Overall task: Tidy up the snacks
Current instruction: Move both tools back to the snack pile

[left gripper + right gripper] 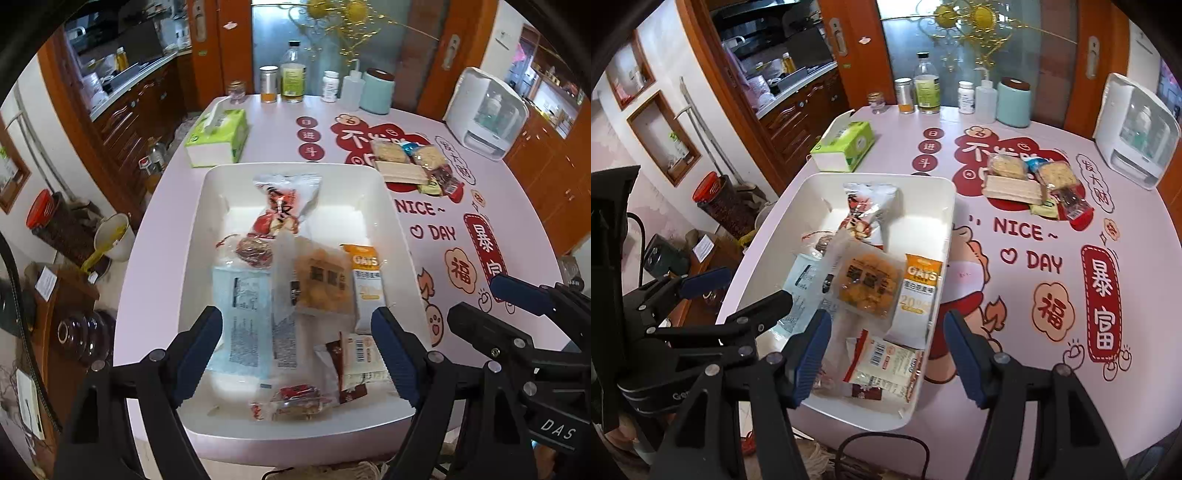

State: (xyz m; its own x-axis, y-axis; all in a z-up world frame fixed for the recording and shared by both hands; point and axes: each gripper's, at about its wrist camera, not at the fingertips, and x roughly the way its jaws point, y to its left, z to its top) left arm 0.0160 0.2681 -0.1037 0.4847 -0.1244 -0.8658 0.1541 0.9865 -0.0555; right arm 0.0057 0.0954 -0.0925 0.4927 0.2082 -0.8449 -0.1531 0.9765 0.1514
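Inside white tray (pixel 402 236), oats bar (pixel 366 284) seemingly lies lengthwise.

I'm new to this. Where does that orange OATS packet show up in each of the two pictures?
Left wrist view: OATS packet right of centre, against the white tray's right wall.
Right wrist view: OATS packet near centre, again by the tray's right wall.
Shared landmark: green tissue box beyond the tray.
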